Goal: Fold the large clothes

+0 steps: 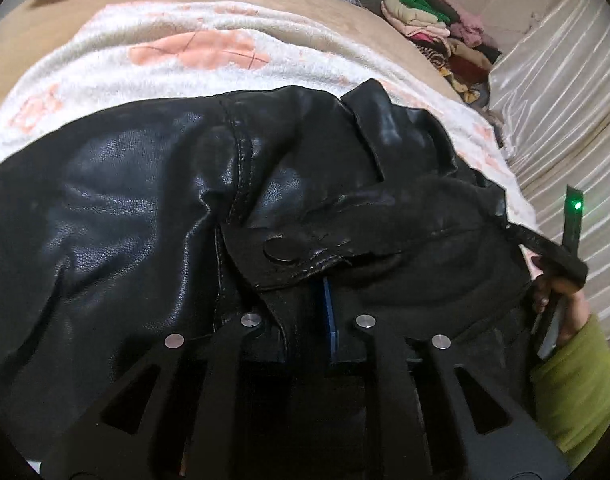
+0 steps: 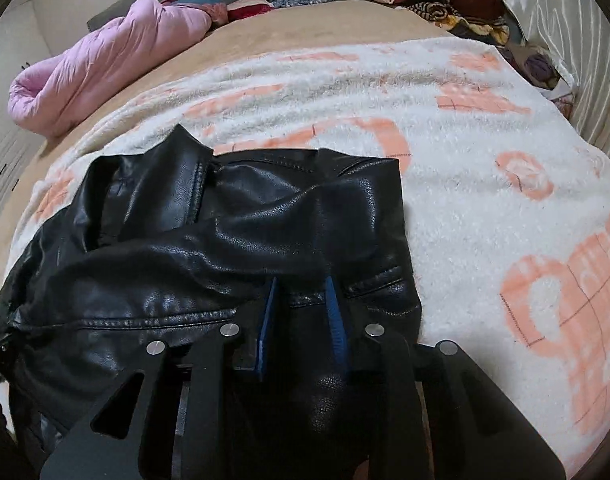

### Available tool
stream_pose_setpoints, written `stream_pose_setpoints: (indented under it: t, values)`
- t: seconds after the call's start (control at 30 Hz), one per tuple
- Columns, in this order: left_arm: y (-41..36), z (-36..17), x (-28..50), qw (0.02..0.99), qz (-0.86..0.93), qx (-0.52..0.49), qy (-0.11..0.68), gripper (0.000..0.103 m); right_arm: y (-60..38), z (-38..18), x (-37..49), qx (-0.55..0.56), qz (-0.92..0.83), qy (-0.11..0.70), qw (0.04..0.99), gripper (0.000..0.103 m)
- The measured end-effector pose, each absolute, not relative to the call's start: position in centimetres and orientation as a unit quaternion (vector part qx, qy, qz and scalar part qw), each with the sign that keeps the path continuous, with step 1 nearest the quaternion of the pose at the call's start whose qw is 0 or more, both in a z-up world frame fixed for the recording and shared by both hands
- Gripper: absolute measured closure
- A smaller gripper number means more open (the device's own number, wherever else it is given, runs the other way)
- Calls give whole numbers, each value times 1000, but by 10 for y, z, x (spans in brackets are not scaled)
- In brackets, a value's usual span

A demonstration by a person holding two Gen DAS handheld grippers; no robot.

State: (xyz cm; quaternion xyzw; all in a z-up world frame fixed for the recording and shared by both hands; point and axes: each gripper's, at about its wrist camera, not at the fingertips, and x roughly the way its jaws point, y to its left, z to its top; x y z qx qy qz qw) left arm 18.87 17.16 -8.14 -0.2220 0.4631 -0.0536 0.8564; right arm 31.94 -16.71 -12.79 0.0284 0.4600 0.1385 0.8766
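The black, glossy leather-look jacket [image 2: 209,248] lies bunched on a white fleece blanket with peach rings [image 2: 485,208], filling the lower left of the right wrist view and the whole middle of the left wrist view. It looks heavy and thick, supple rather than stiff, with a slick face that could slide from a light pinch; stitched seams, the collar and the snap-button tab [image 1: 289,252] should offer firmer purchase than the smooth panels.

The left claw [image 1: 311,312] is drawn narrow onto a hem edge just below that tab. The right claw [image 2: 301,308] grips a thick fold of leather between its blue pads.

The collar [image 2: 185,152] points to the upper left of the right wrist view, and the jacket's long axis seems to run from there toward the bottom of the frame, though the crumpling blurs this.
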Motion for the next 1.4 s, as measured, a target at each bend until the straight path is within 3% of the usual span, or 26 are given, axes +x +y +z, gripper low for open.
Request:
stream_pose_setpoints:
  t: [0.03, 0.1, 0.13, 0.3, 0.47, 0.57, 0.7, 0.8, 0.83, 0.97, 1.07, 1.13, 1.4]
  values:
    - [173, -78, 186, 857, -57, -228, 459, 91, -167, -122, 314, 24, 143, 452, 880, 77]
    - [173, -62, 176, 866, -44, -216, 448, 74, -167, -107, 298, 16, 156, 434, 887, 66]
    - [173, -53, 171, 872, -37, -209, 441, 69, -167, -99, 288, 13, 166, 425, 890, 54]
    - [163, -2, 138, 908, 10, -152, 391, 67, -160, -79, 243, -11, 204, 396, 895, 48]
    - [119, -7, 133, 903, -35, -110, 414, 58, -150, -88, 215, -20, 227, 415, 881, 33]
    - [93, -39, 142, 882, -49, -82, 462, 48, -145, -102, 210, -25, 221, 440, 870, 30]
    - [91, -79, 151, 866, -29, -80, 493, 47, -144, -127, 214, -24, 195, 469, 861, 29]
    - [87, -66, 144, 872, -28, -64, 484, 42, -146, -109, 204, -6, 198, 446, 873, 25]
    - [87, -60, 140, 875, -34, -68, 478, 35, -147, -105, 200, 1, 201, 440, 875, 20]
    - [91, -43, 129, 881, -34, -85, 464, 29, -145, -89, 185, 1, 206, 419, 884, 7]
    - [96, -37, 124, 881, -27, -102, 461, 14, -142, -79, 177, 3, 210, 410, 887, 6]
    - [100, -33, 117, 884, -17, -107, 456, 10, -139, -73, 171, 3, 214, 402, 890, 5]
    - [127, -17, 103, 887, 14, -139, 441, 10, -112, -50, 147, -12, 241, 373, 896, 4]
